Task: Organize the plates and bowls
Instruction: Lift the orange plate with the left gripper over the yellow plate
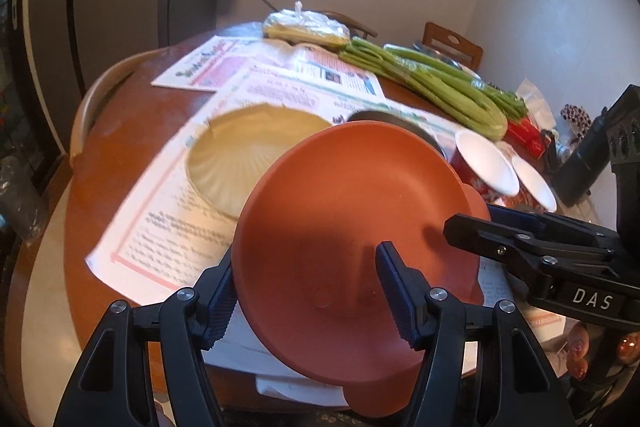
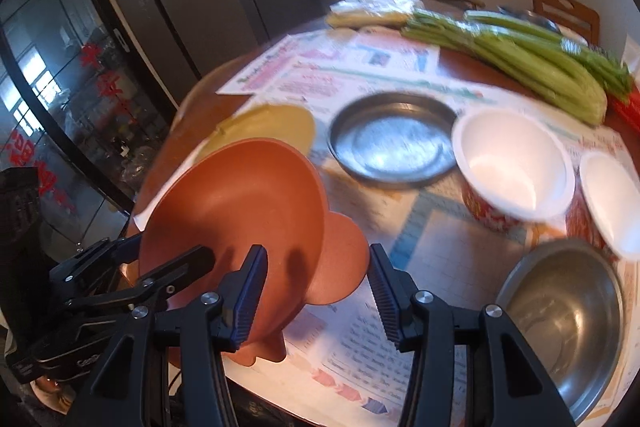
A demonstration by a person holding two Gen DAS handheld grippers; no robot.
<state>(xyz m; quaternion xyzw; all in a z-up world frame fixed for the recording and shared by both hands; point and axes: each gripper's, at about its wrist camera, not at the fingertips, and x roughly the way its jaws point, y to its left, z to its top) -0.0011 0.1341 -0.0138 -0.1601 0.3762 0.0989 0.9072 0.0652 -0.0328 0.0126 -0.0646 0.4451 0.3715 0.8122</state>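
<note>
An orange bowl [image 1: 340, 207] with ear-shaped handles hangs tilted above the newspaper, carried between both grippers. My left gripper [image 1: 308, 267] is shut on its near wall, with one finger outside the rim and the other inside. The right wrist view shows the left gripper [image 2: 160, 251] clamping the bowl [image 2: 240, 195] from the left. My right gripper [image 2: 316, 249] is shut on the bowl's far side, one finger inside and the other at the tip of its ear [image 2: 340, 259]. A ribbed yellow plate [image 1: 248, 155], a steel plate [image 2: 392, 143] and a steel bowl [image 2: 568, 323] rest on the table.
Two red paper cups with white insides [image 2: 512, 163] [image 2: 612, 203] stand right of the steel plate. Celery [image 1: 432, 83] and a bagged yellow item [image 1: 304, 27] lie at the back. Newspapers [image 1: 180, 227] cover the round wooden table [image 1: 132, 115]. Chair backs rise behind it.
</note>
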